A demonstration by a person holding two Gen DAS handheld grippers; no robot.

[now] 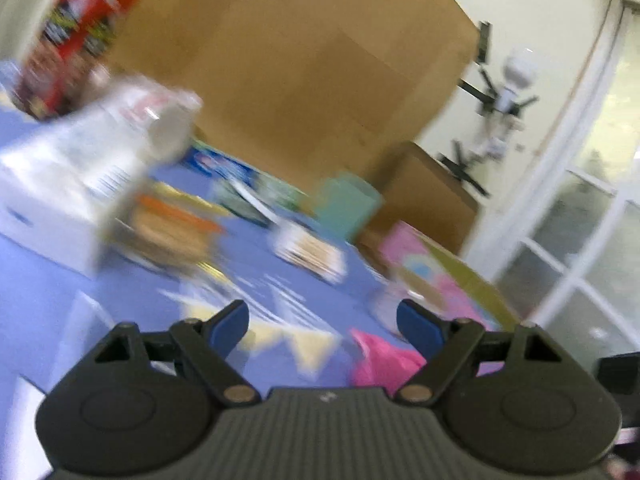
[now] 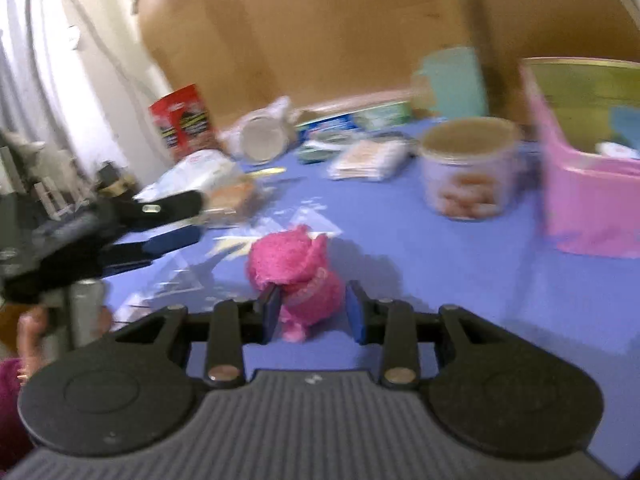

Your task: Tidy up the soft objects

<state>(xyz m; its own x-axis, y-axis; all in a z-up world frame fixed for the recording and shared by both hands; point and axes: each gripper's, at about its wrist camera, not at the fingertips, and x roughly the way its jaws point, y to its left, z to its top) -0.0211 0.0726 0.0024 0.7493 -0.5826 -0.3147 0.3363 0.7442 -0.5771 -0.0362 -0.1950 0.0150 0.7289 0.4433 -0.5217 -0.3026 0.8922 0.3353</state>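
A fuzzy pink plush toy (image 2: 296, 268) stands on the blue tablecloth (image 2: 440, 264). My right gripper (image 2: 314, 306) has it between its blue pads, which press on its lower body from both sides. My left gripper (image 1: 322, 316) is open with nothing between its fingers. In the left wrist view, the same pink plush toy (image 1: 384, 360) shows low and to the right of that gripper. The right wrist view has the left gripper (image 2: 196, 218) at the left edge, held by a hand, pointing toward the table's middle. Both views are blurred.
A pink box (image 2: 592, 208) with a green inside stands at the right, a round clear tub of snacks (image 2: 468, 168) beside it. Clear plastic bags (image 2: 188, 276), food packets, a red carton (image 2: 184, 120), a teal box (image 1: 344, 204) and a white box (image 1: 52, 208) crowd the table. Cardboard stands behind.
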